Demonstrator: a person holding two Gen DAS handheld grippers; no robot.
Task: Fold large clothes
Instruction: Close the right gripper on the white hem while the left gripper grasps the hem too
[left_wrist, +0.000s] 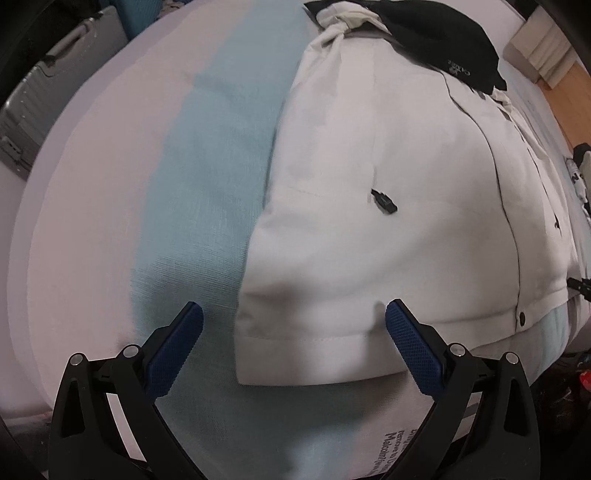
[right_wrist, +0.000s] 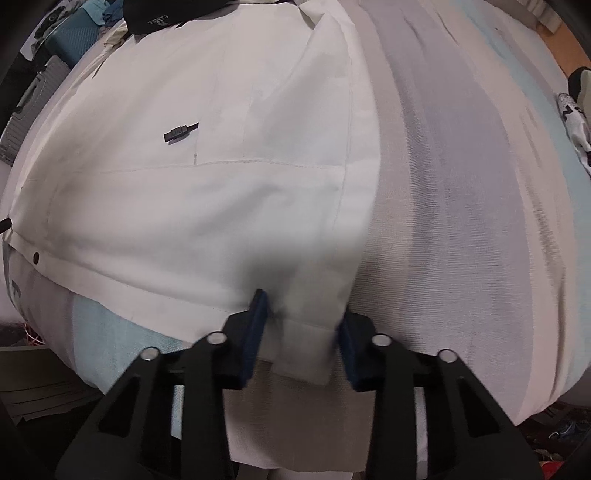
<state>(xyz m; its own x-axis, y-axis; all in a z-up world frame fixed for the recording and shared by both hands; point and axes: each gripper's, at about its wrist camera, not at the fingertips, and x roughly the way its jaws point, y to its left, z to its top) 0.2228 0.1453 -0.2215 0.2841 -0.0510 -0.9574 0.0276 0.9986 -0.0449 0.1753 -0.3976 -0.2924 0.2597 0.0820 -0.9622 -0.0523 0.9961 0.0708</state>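
striped bed (left_wrist: 207, 155), white jacket (left_wrist: 388, 166), black garment (left_wrist: 436, 33)
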